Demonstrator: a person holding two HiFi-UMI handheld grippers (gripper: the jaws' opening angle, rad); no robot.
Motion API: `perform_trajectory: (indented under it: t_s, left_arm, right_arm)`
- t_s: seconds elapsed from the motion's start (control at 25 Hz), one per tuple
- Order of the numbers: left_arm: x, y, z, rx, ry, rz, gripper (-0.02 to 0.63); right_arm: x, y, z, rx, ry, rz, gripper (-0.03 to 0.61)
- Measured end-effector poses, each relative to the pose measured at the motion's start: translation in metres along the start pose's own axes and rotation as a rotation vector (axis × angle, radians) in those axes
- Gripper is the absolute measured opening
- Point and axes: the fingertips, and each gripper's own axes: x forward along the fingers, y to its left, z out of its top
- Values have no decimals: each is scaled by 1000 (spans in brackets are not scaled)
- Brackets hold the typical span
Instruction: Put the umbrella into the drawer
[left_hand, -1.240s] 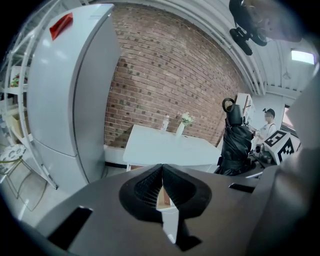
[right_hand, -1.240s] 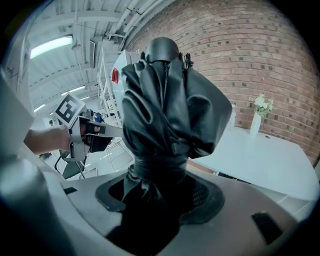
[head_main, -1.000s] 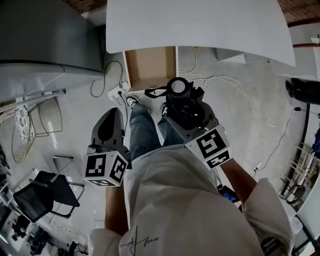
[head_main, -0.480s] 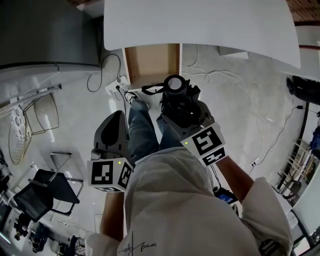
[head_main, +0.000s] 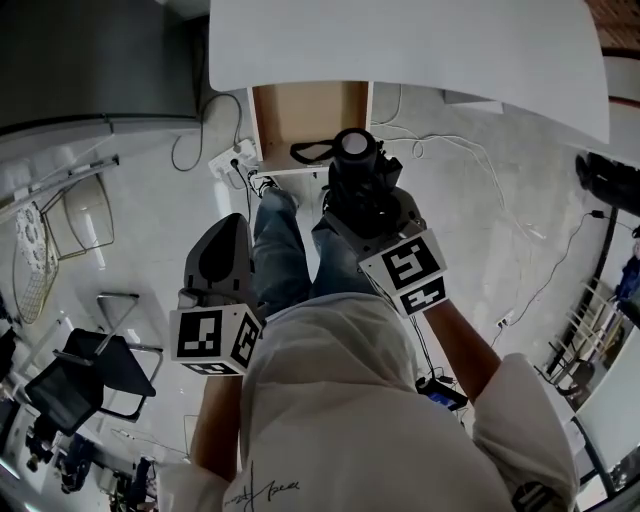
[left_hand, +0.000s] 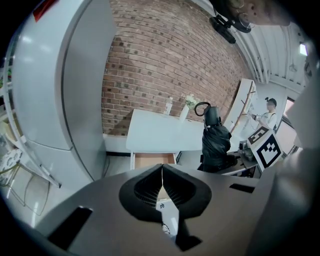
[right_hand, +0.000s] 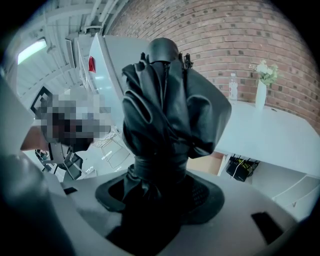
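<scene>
A folded black umbrella stands upright in my right gripper, whose jaws are shut on its lower end. From the head view the umbrella hangs just in front of the open wooden drawer under the white table, its wrist strap over the drawer's front edge. In the left gripper view the umbrella shows at right, and the drawer below the table. My left gripper is shut and holds nothing, lower left of the drawer.
A grey cabinet stands left of the table. Cables and a power strip lie on the floor by the drawer. A wire chair and a black chair are at the left. The person's legs are between the grippers.
My right gripper has carried the umbrella forward towards the drawer; its strap now reaches over the drawer's front edge. The left gripper has barely moved.
</scene>
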Motion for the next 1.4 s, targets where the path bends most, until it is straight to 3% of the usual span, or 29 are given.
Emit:
perform_trajectory:
  t_s: [0.52, 0.72, 1.4]
  left_arm:
    - [19, 7, -17, -1, 68, -23, 18]
    - [26, 11, -25, 56, 92, -25, 18]
    - [56, 23, -40, 43, 147, -66, 18]
  right_arm:
    - [34, -14, -7, 13, 30, -12, 262]
    - [44, -15, -16, 13, 58, -10, 262]
    - [81, -45, -38, 18, 116, -38, 262]
